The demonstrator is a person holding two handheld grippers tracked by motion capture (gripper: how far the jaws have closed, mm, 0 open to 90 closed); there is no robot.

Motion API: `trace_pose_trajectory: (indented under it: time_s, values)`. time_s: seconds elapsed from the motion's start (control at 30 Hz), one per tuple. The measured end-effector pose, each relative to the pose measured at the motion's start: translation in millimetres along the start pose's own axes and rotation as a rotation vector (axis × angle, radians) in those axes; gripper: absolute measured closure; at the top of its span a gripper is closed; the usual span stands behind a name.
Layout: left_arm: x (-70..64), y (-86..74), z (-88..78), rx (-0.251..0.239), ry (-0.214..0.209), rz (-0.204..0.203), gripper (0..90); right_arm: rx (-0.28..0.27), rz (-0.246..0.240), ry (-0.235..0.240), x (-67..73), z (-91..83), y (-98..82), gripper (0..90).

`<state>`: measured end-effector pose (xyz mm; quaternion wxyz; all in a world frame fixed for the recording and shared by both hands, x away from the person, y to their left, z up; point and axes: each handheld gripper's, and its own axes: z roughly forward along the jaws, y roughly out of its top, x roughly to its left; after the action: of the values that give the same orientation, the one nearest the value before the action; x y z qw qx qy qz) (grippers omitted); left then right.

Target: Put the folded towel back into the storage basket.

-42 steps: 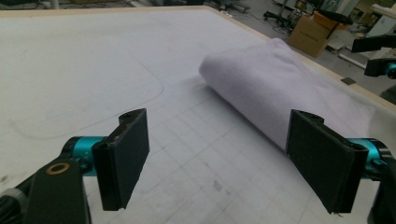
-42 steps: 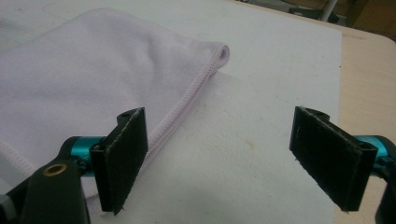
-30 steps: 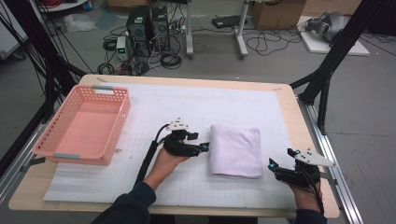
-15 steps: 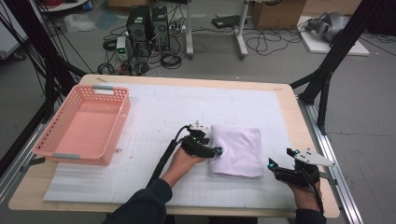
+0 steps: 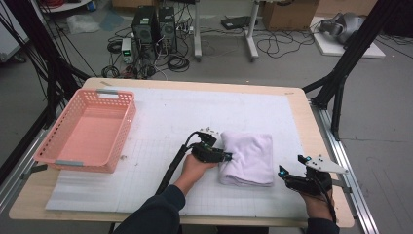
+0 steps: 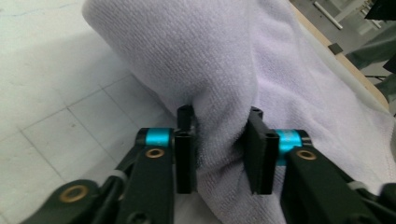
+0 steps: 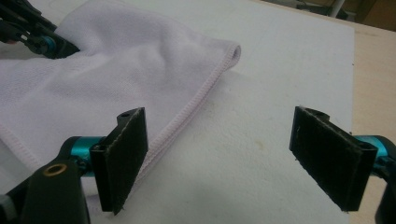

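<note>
A soft, light, folded white towel (image 6: 261, 84) is pinched at its left edge by the just-closing left gripper (image 6: 219, 154), a bunched fold being the likeliest secure hold, while the right gripper (image 7: 233, 158) is held wide open and empty beside the towel's hem.

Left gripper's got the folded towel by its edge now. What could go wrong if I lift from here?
The left gripper has just been closing and pinches a thick bunch of the towel at one edge, so a lift may let the folds fall open. The fingers grip only a small bite, which could slip out. The right gripper is open beside the towel's hemmed edge, holding nothing, so the far side would hang unsupported and might drag across the white mat.
</note>
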<state>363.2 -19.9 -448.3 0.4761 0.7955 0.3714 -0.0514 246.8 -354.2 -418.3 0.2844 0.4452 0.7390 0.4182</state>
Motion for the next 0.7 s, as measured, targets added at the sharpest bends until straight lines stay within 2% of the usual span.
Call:
trace_pose_trajectory:
  time_s: [0.07, 0.23, 0.4, 0.57, 0.7]
  values:
    - [-0.4, -0.2, -1.8, -0.008, -0.004, 0.025, 72.6, -0.001, 0.004, -0.001, 0.6, -0.1, 0.2, 18.3]
    - [1.6, -3.9, -11.0, -0.079, -0.047, 0.044, 74.3, -0.004, 0.010, -0.001, 0.4, -1.3, 0.4, 18.3]
    - [-3.1, -4.3, -31.5, -0.145, -0.093, 0.127, 74.8, -0.005, 0.008, 0.002, 0.8, -0.9, 0.7, 18.3]
    - [-0.4, -3.8, -55.5, -0.188, -0.100, 0.152, 75.1, -0.005, 0.007, 0.004, 1.9, -1.0, 1.2, 18.3]
    - [6.0, -1.0, -78.4, -0.219, -0.084, 0.175, 75.3, -0.002, 0.002, 0.005, 1.7, 0.5, 0.8, 18.3]
